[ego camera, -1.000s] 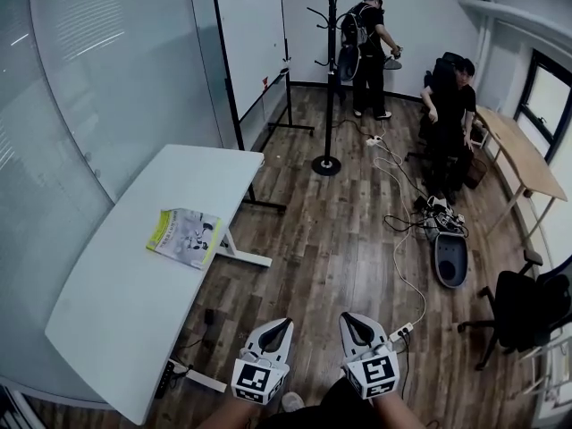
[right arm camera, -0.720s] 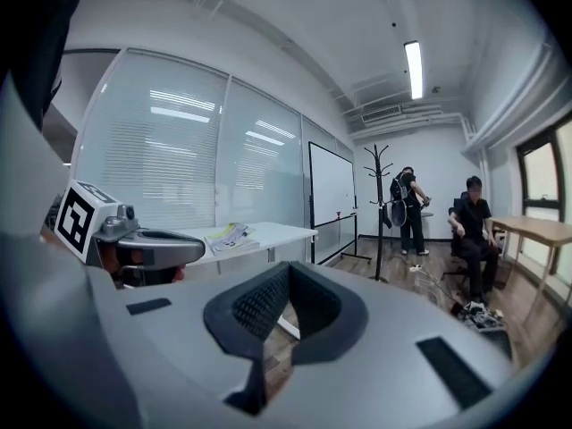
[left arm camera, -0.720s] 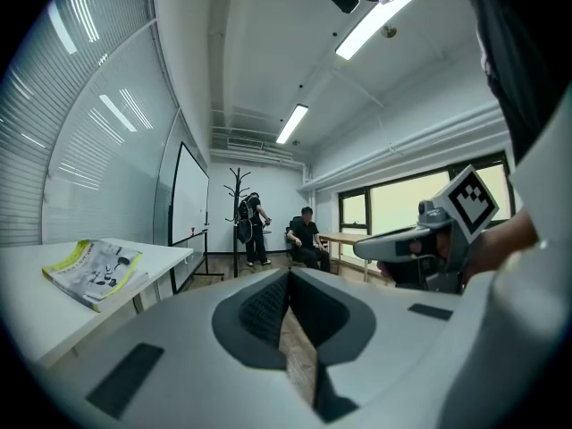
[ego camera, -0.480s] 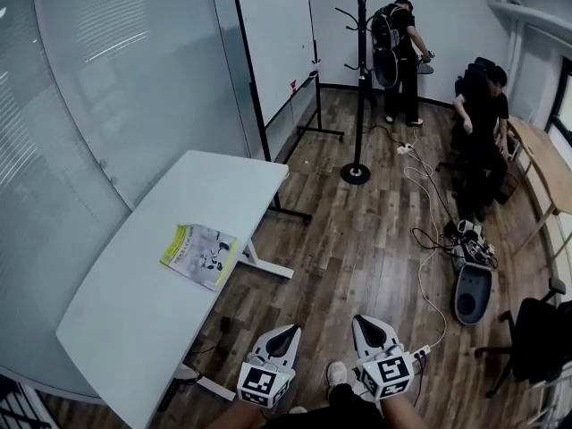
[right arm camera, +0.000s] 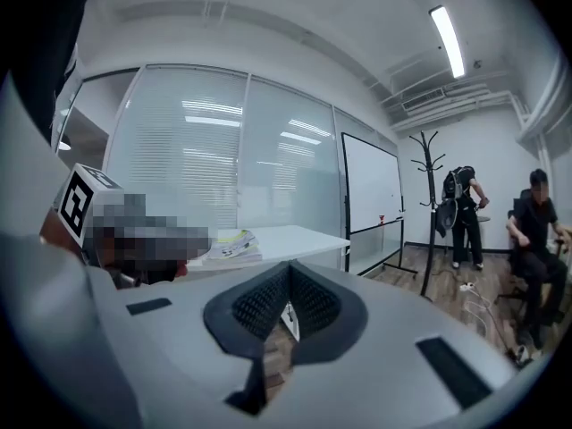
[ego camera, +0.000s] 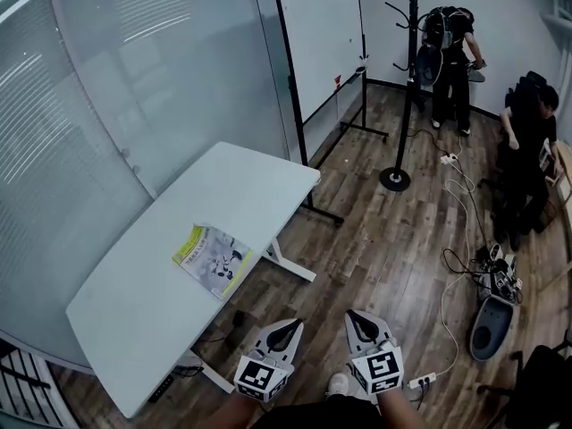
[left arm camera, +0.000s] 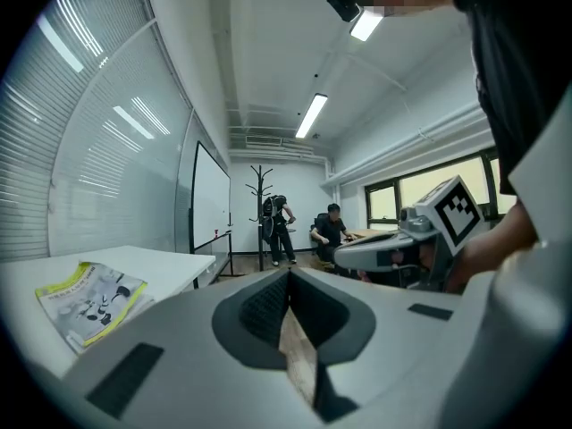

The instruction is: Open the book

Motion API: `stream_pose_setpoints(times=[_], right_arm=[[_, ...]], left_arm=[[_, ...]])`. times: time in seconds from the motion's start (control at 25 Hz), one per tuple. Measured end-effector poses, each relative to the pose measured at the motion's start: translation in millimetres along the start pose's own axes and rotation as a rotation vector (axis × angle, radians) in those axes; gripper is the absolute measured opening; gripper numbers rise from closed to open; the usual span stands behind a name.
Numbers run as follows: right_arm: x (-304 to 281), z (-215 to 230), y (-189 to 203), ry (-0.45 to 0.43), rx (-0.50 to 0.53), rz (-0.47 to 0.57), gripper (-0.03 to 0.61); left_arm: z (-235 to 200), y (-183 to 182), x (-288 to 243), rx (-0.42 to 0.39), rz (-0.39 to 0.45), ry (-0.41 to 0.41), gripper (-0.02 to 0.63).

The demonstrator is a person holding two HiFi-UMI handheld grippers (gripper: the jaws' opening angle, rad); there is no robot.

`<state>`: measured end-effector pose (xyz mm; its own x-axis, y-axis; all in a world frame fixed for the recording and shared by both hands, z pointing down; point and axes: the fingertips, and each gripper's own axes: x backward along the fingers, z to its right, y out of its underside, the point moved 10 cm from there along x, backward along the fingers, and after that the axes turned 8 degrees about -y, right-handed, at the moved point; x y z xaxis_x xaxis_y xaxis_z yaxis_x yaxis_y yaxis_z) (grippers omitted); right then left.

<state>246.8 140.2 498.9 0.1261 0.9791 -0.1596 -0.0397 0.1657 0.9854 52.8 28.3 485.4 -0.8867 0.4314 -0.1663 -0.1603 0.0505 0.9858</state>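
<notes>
White counter (ego camera: 234, 189), head view: ahead on my left, standing on a dark wood floor (ego camera: 375, 248), glass wall (ego camera: 107, 88) behind it.
Book (ego camera: 213, 260), head view: closed, yellow-green cover up, flat by the counter's right-hand edge; nothing touching it.
Left fingers (ego camera: 281, 334), head view: low in frame, over the floor, well apart from the book.
Right fingers (ego camera: 361, 327), head view: just beside the left ones, also over the floor.
Left fingers (left arm camera: 259, 309), left gripper view: pressed together, nothing between them.
Book (left arm camera: 89, 298), left gripper view: far left, lying on the counter (left arm camera: 170, 259), out of line with my tips.
Right fingers (left arm camera: 380, 250), left gripper view: alongside at right, marker cube (left arm camera: 456, 211) on top.
Right fingers (right arm camera: 264, 304), right gripper view: closed, empty.
Book (right arm camera: 228, 244), right gripper view: left of centre on the counter (right arm camera: 304, 235), beyond my tips.
Far end, right gripper view: whiteboard (right arm camera: 371, 186), coat stand (right arm camera: 429, 204), a standing person (right arm camera: 466, 213), a seated person (right arm camera: 534, 239).
</notes>
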Motion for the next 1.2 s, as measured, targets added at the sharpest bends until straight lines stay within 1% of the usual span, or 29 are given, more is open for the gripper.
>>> stream_pose_setpoints(times=[0.12,0.24,0.36,0.48,0.6,0.68,0.76,0.84,0.88,0.96,1.08,1.2], right_arm=[[-13,9,-5,-0.078,-0.006,-0.035,0.006],[-30,16,-9,-0.128,0.007,-0.043,0.006],[-52,19,-1,-0.204,0.0,-0.038,0.006],[-76,15,-10,-0.279,-0.009,-0.038,0.006],[-93,9,-12,-0.325,-0.005,-0.045,0.006],[-103,3,-16,-0.367,0.008,-0.061,0.006],[-119,-3,-17,-0.412,0.025,-0.077,0.006],[-136,-10,-15,-0.437,0.034,-0.091,0.006],[-144,-15,-16,-0.443,0.036,-0.101,0.006],[-154,-24,-22,-0.452,0.044,-0.118,0.006],[-169,-30,-31,-0.472,0.069,-0.089,0.006],[-192,-31,-37,-0.464,0.083,-0.076,0.006]], left_arm=[[-3,1,-4,0.029,-0.028,-0.058,0.011],[-10,1,-5,0.042,-0.032,-0.105,0.011],[-20,5,2,0.059,-0.031,-0.185,0.011],[-28,13,11,0.093,-0.048,-0.258,0.011],[-37,19,19,0.085,-0.065,-0.301,0.011],[-53,14,22,0.082,-0.044,-0.346,0.011],[-70,10,23,0.055,-0.021,-0.392,0.011],[-83,13,24,0.02,-0.009,-0.417,0.011],[-87,14,25,0.016,-0.007,-0.423,0.011],[-92,16,30,0.036,-0.013,-0.441,0.011],[-99,17,34,0.059,-0.021,-0.463,0.011],[-117,11,35,0.03,-0.018,-0.464,0.011]])
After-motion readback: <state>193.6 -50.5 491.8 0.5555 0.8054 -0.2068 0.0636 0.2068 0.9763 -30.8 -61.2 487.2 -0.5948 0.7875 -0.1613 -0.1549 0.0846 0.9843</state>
